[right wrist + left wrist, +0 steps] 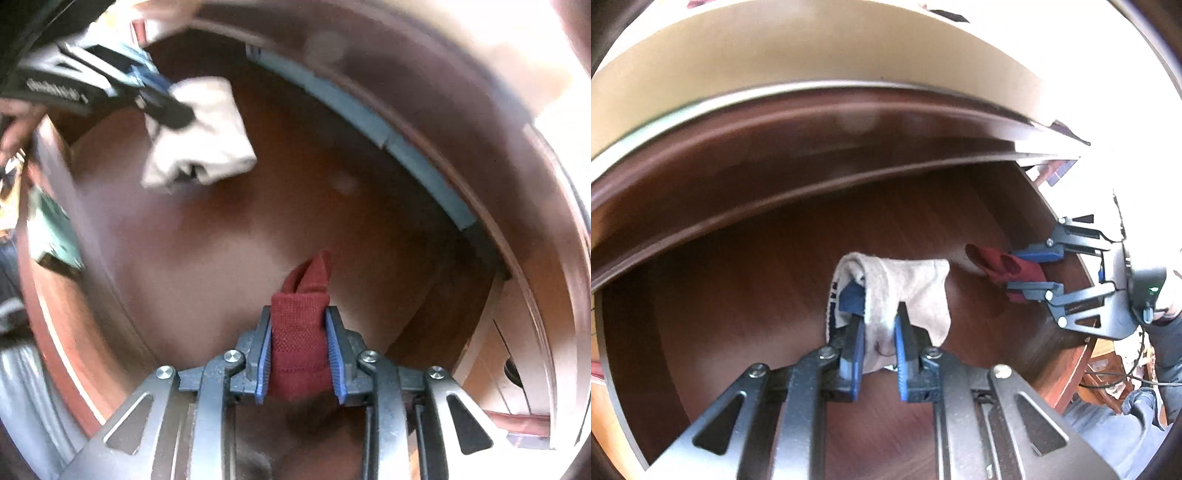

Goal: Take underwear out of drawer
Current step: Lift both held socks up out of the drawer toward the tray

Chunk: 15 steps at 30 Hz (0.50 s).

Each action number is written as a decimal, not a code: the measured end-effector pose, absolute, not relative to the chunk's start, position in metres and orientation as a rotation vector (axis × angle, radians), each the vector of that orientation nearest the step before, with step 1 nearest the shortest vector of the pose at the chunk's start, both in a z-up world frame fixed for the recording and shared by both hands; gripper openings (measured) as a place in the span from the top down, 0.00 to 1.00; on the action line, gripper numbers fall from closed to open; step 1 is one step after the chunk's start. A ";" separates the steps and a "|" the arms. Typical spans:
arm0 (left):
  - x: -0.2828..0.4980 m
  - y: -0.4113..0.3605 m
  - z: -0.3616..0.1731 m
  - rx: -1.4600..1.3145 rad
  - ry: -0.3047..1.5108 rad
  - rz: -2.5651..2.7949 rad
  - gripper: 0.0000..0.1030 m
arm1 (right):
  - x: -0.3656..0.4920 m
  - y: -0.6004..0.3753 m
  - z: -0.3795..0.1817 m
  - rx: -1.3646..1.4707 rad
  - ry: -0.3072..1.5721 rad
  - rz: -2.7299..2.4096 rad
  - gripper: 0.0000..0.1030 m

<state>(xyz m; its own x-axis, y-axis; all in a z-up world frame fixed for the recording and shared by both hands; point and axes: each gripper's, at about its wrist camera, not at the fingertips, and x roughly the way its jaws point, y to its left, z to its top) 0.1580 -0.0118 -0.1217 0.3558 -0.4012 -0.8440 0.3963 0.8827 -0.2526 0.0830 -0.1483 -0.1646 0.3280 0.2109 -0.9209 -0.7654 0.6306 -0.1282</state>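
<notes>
underwear sits in two pieces above the open drawer (820,236) floor: left hand-held gripper (881,332) clenched on the pale underwear (905,291), right hand-held gripper (300,354) clamping the red underwear (299,332). both grasped; lifting clear remains.

The open drawer (746,258) has a dark reddish-brown wood floor and walls. Whether the pale underwear (905,291) and the red underwear (299,343) rest on it cannot be told.

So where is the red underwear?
The red underwear is pinched in the right hand-held gripper inside the wooden drawer, right of the white underwear.
</notes>
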 end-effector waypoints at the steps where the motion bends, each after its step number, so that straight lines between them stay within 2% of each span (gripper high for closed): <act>1: 0.156 -0.012 -0.121 -0.004 1.085 -0.512 0.89 | 0.082 -0.147 -0.162 -0.600 1.037 0.701 0.72; 15: 0.137 -0.016 -0.112 0.042 0.999 -0.479 0.89 | 0.069 -0.141 -0.124 -0.373 0.853 0.772 0.72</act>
<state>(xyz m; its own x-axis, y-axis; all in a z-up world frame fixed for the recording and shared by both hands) 0.1375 -0.0164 -0.1120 0.4464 -0.3681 -0.8156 0.4060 0.8956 -0.1820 0.0688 -0.1409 -0.1242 0.4145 0.4565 -0.7873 -0.7380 0.6748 0.0027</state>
